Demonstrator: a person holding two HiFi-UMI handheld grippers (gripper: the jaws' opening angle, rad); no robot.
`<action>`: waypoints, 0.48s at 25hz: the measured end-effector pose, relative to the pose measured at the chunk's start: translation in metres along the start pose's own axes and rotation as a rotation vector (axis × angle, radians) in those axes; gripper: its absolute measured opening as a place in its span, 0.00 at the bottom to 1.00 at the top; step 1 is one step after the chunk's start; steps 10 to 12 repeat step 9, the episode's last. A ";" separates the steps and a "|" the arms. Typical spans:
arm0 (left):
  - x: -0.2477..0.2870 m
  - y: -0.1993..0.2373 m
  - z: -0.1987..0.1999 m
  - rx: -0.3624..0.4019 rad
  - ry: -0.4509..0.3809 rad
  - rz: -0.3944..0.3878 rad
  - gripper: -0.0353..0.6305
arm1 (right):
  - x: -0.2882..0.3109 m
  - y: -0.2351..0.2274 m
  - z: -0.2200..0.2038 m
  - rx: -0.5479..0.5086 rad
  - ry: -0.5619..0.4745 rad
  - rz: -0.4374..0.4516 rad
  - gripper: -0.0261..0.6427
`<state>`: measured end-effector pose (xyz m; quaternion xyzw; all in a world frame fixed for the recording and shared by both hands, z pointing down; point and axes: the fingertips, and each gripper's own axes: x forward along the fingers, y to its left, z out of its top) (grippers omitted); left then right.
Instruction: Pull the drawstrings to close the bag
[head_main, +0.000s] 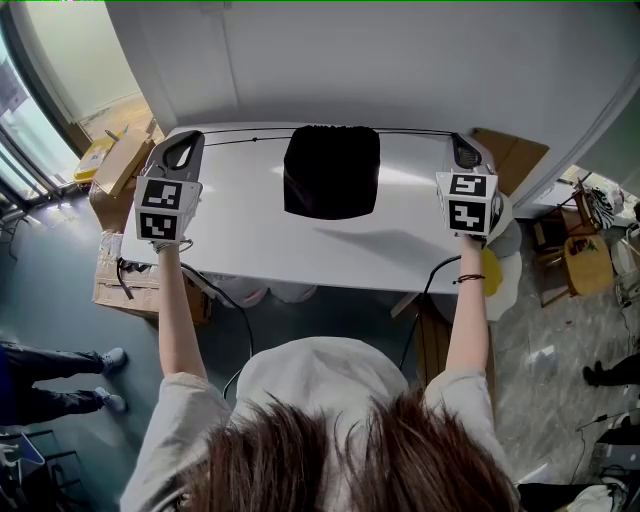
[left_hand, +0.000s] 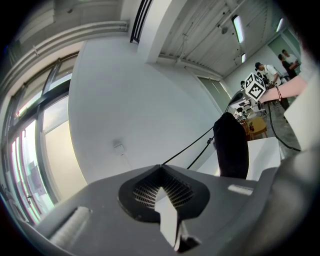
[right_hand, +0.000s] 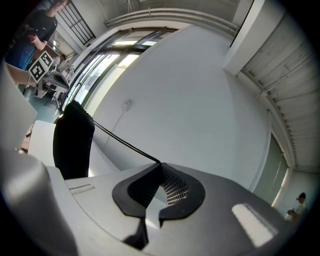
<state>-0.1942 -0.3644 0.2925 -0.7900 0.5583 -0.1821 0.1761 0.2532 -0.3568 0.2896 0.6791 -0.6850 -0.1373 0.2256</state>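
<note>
A black drawstring bag (head_main: 330, 170) lies at the back middle of the white table (head_main: 260, 240), its mouth gathered narrow toward the wall. One taut black drawstring (head_main: 240, 138) runs left from the mouth to my left gripper (head_main: 190, 142); another (head_main: 415, 132) runs right to my right gripper (head_main: 462, 148). In the left gripper view the jaws are shut with the drawstring (left_hand: 190, 146) leaving their tip (left_hand: 160, 166) toward the bag (left_hand: 231, 145). The right gripper view shows the same: the cord (right_hand: 125, 142) goes from the shut jaws (right_hand: 160, 164) to the bag (right_hand: 73, 140).
A white wall stands just behind the table. Cardboard boxes (head_main: 120, 160) sit on the floor at the left, another cardboard piece (head_main: 510, 150) at the right corner, and a yellow chair (head_main: 585, 262) further right. A person's feet (head_main: 100, 360) are at the left.
</note>
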 end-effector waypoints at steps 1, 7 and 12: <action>0.000 0.000 0.000 0.000 -0.001 0.000 0.06 | 0.000 0.000 0.000 -0.001 0.000 -0.001 0.07; -0.004 0.000 0.001 0.001 -0.006 -0.001 0.06 | -0.005 0.000 0.000 -0.004 -0.002 -0.005 0.07; -0.005 -0.001 0.001 0.001 -0.006 -0.002 0.06 | -0.007 0.000 0.000 -0.004 -0.003 -0.007 0.07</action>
